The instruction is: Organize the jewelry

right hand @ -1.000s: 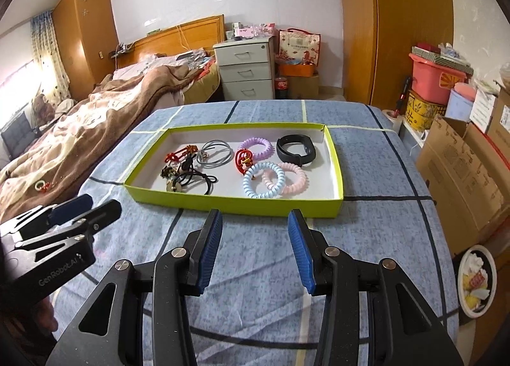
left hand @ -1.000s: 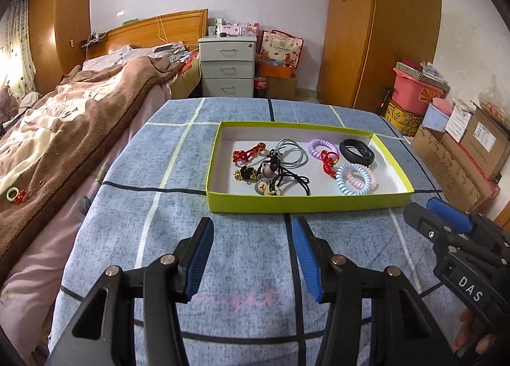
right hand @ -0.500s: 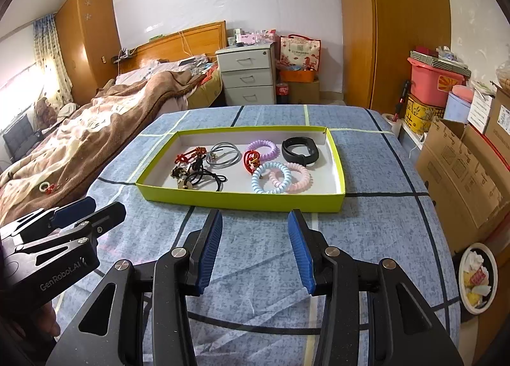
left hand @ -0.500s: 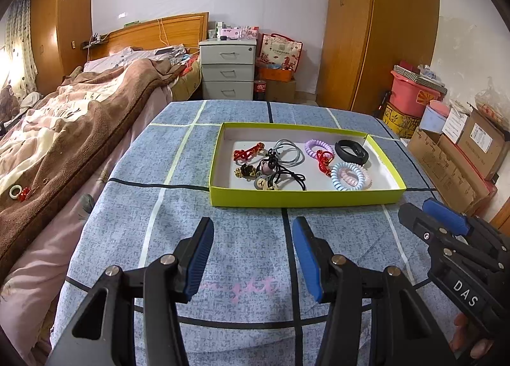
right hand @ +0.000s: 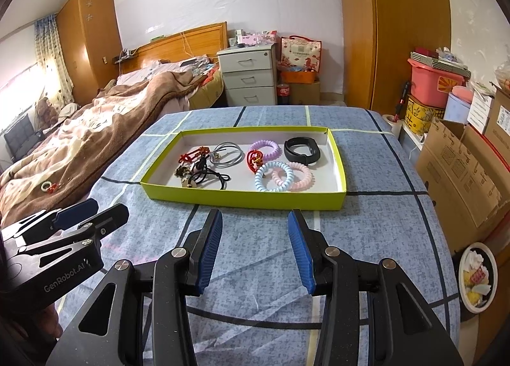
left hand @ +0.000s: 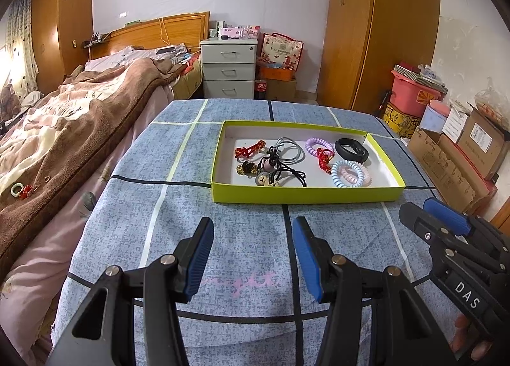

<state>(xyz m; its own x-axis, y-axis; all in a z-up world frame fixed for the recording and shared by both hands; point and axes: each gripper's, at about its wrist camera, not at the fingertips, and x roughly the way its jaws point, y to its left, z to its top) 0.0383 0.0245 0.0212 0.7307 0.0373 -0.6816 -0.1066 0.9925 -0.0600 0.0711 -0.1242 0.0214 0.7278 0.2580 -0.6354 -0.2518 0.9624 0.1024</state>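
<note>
Bare blue checked cloth on the table between both grippers and the tray; bed hard against the table's 9 o'clock edge, cardboard boxes off its 3 o'clock edge.

Lime-green tray at 12 o'clock, shallow, open-topped. Inside: red charm and black ties at 9 o'clock, grey ties mid, purple coil and black band at 1 o'clock, blue coil over pink coil at 4 o'clock.

Left gripper: jaws wide apart, nothing between, clear of the cloth. Right gripper: same, wide and empty, short of the tray.
</note>
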